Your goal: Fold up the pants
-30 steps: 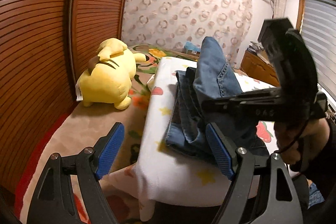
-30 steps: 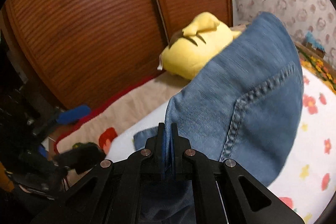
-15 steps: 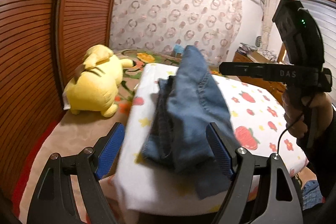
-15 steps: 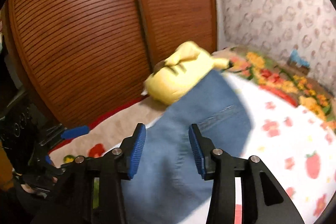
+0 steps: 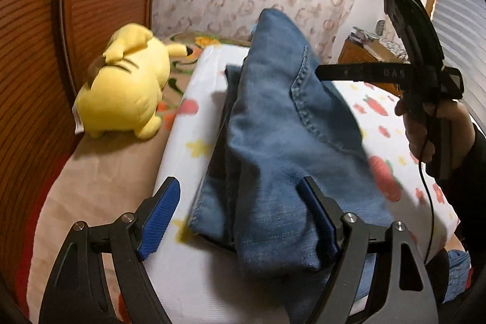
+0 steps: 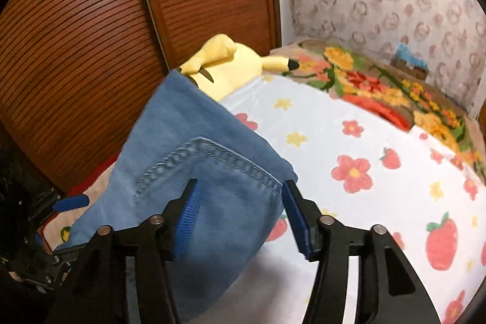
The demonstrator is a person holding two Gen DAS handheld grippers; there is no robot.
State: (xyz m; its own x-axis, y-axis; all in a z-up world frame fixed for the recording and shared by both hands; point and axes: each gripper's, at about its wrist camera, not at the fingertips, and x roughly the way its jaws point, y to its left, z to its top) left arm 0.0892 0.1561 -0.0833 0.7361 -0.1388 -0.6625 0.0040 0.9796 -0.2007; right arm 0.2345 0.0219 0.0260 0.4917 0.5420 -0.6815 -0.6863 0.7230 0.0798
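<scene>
Blue denim pants [image 5: 273,148] lie folded in a bundle on the white fruit-and-flower print sheet [image 5: 188,160], a back pocket on top. My left gripper [image 5: 240,217] is open and empty just in front of the bundle's near end. My right gripper [image 6: 240,214] is open and empty above the pants [image 6: 197,181]; it also shows in the left wrist view [image 5: 425,81], held up to the right of the pants.
A yellow plush toy [image 5: 124,90] lies left of the sheet, against brown slatted wardrobe doors [image 6: 91,20]. A flowered blanket [image 6: 379,87] lies at the far end by the patterned wall. A wooden dresser [image 5: 364,56] stands at far right.
My right gripper opened and let go of the raised pants fold, which dropped onto the bundle. The right gripper then drew back and up. The left gripper stayed open.
</scene>
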